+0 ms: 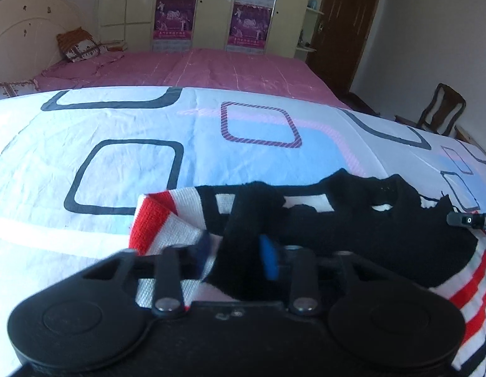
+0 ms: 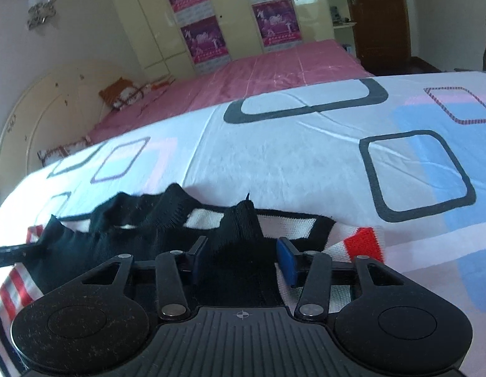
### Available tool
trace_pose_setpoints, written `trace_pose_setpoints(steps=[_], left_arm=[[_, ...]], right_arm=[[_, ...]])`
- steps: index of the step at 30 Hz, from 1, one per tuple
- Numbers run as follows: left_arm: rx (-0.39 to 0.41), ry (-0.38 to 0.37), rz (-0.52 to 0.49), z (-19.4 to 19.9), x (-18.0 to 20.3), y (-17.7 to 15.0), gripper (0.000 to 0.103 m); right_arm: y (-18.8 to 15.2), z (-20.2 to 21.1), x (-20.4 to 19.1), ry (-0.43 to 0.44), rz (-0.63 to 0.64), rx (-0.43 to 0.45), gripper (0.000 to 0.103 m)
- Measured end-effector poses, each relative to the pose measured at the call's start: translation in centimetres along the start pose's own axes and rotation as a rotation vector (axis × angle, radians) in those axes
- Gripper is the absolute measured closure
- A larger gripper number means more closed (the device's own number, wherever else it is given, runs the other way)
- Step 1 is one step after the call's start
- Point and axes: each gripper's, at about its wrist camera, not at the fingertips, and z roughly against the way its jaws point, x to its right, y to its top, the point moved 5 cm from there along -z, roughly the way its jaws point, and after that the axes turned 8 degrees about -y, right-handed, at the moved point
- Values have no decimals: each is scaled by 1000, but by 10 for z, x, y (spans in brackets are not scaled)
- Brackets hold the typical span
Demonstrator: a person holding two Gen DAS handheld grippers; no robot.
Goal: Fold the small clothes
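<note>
Patterned sheet [image 1: 123, 125], pink bed [image 1: 230, 69], wardrobe [image 1: 211, 6]

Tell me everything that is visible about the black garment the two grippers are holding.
The black garment is small and knitted, soft-looking, with ribbed edges and openings through which the cloth beneath shows. It lies crumpled on a red, white and black striped cloth on the patterned bedsheet. The left gripper pinches one bunched end and the right gripper the other, each lifting a small peak.

Your garment [image 1: 353, 229] lay on the sheet [image 1: 117, 169] before both tools; behind it stretched the bed [image 1: 243, 69], then wardrobes [image 1: 211, 6].
</note>
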Motion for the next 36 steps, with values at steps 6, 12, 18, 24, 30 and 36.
trace_pose_setpoints(steps=[6,12,18,24,30,36], left_arm=[[50,-9,-33,5,8,1,98],[168,61,-13,12,3,15,98],[100,120,-49,-9,1,-1,97],[139,119,-45,10,4,1,79],[171,63,-61,43,30,-3,66],[91,-34,-119,35,75,-24,65]], right_arm=[[-3,-4,-2,9,13,-3,94],[12,14,11,-81,-29,128,96],[0,-6,16,-133,-15,72,95],[4,18,11,-153,-6,133,58],[-3,46,-20,-77,51,170,48],[-29,38,-69,-4,130,111,65]])
